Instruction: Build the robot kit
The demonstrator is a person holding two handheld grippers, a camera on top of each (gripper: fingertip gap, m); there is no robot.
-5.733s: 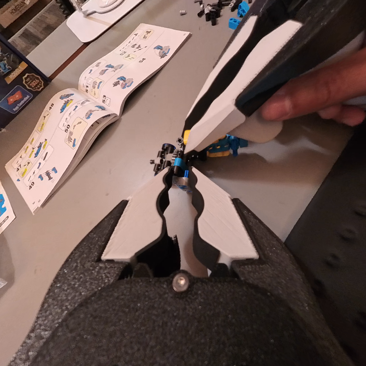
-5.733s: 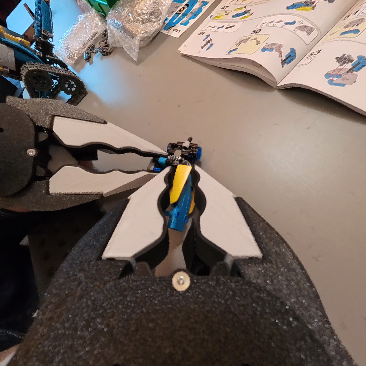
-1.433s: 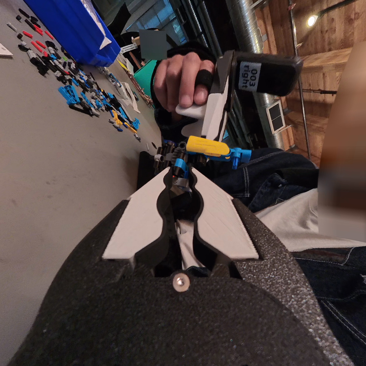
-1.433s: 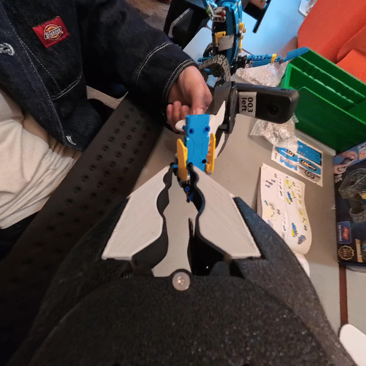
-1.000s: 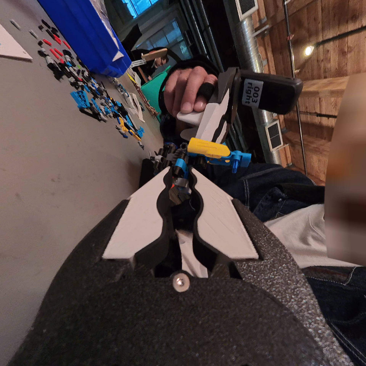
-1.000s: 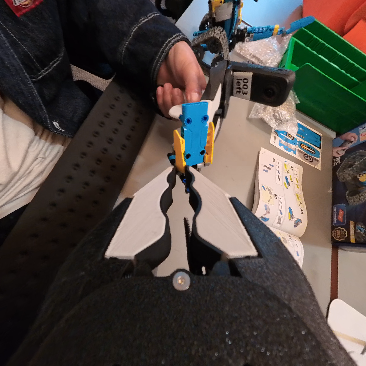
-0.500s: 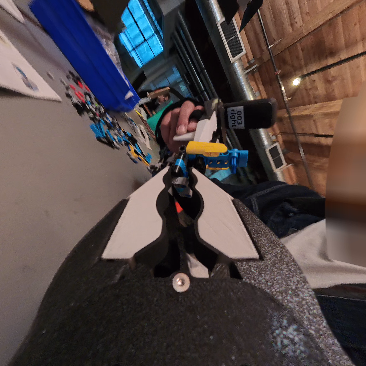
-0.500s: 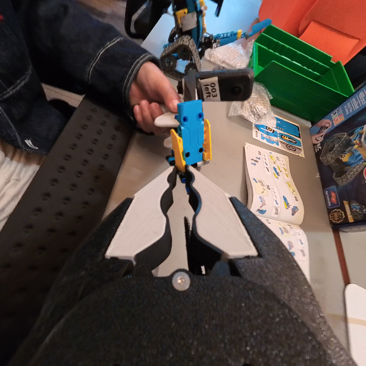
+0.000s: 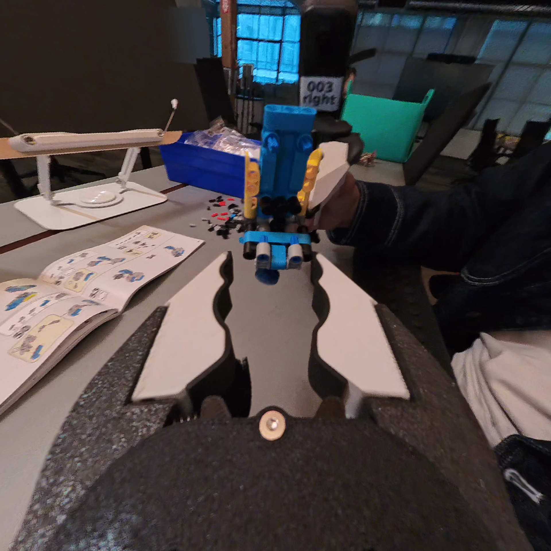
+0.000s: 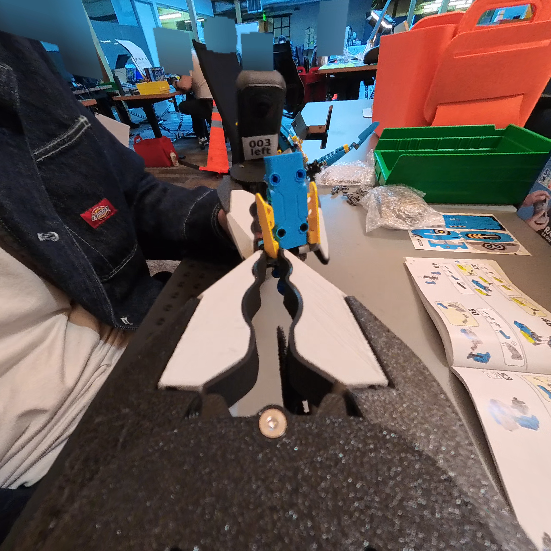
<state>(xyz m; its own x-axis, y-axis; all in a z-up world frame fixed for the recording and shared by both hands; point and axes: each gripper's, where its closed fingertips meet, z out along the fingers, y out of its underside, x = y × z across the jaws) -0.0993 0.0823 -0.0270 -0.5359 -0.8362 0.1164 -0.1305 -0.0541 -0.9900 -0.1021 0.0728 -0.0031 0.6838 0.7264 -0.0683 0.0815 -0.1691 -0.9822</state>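
A blue and yellow brick model [image 10: 286,210] held up over the grey table [image 10: 372,268].
The right gripper [image 10: 272,256] pinches its bottom end; the left gripper [image 9: 272,256] is spread wide, touching nothing, just beside it.

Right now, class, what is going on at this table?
A person works two handheld grippers over a grey table. The right gripper is shut on the base of a small blue and yellow brick model, holding it upright. The left gripper is open, its fingers apart on either side of the model's lower end. An open instruction booklet lies alongside.
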